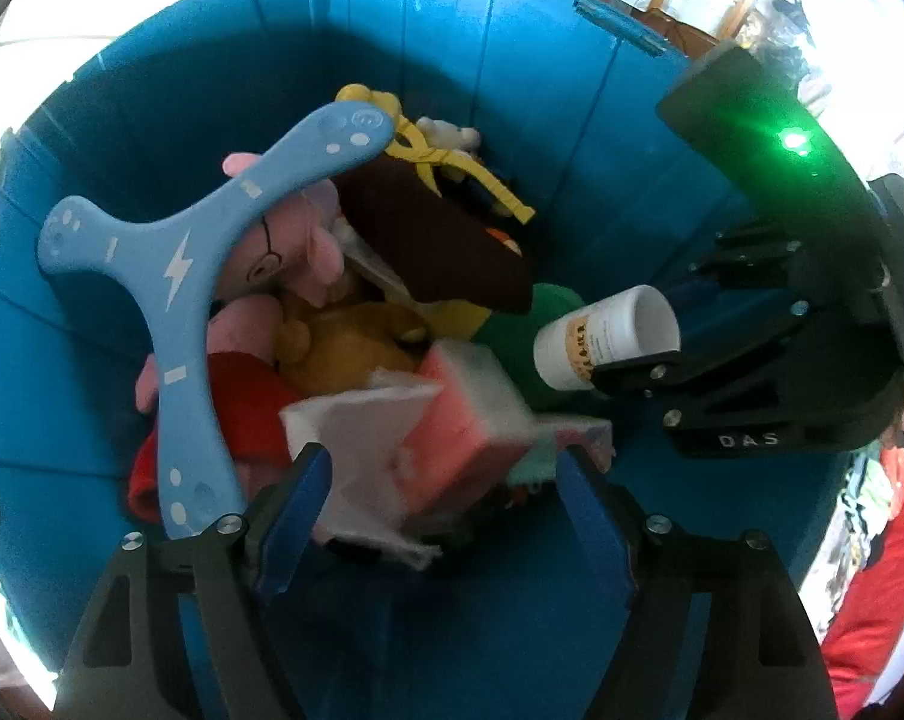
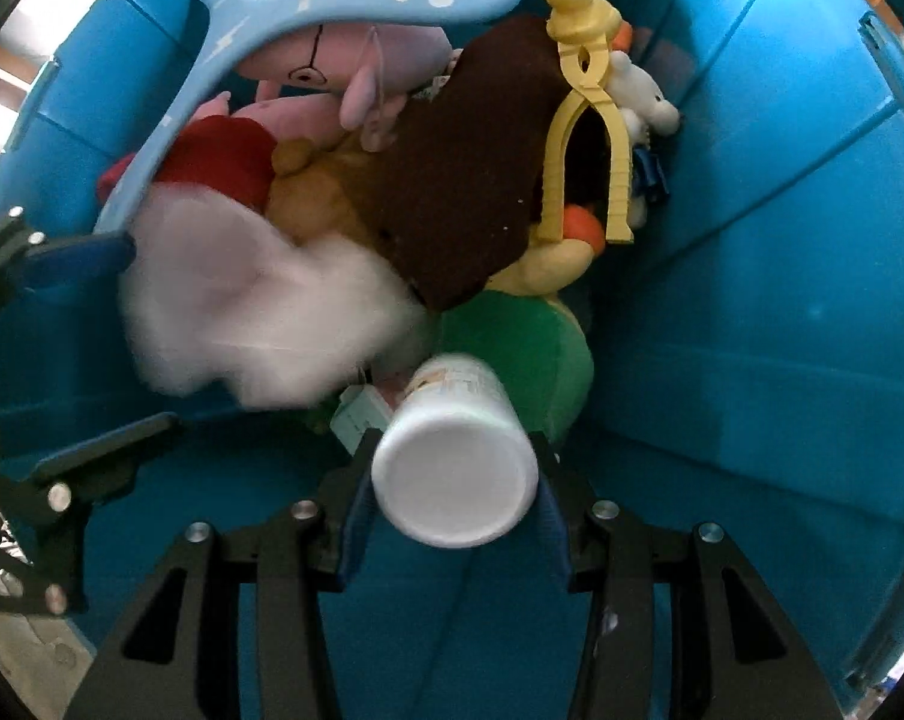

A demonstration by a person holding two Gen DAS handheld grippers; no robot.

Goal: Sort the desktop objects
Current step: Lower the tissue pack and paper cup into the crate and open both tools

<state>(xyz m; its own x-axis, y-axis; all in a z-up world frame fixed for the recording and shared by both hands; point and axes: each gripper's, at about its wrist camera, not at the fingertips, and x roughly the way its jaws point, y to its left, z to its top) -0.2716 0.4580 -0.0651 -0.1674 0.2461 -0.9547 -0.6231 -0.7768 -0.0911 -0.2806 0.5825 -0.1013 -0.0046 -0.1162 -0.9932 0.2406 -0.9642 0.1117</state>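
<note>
Right wrist view | right gripper [image 2: 452, 480] clamps white bottle [image 2: 454, 462], long axis pointing down into blue bin [image 2: 781, 300], toys directly below | left gripper [image 1: 440, 510] open over blurred pink-white block [image 1: 452, 420], unpinched

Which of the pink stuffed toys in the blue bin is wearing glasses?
The upper pink plush, tucked under the light blue boomerang, has round black glasses drawn on its face. The other pink plush, just below it beside the red fabric, shows none.
</note>
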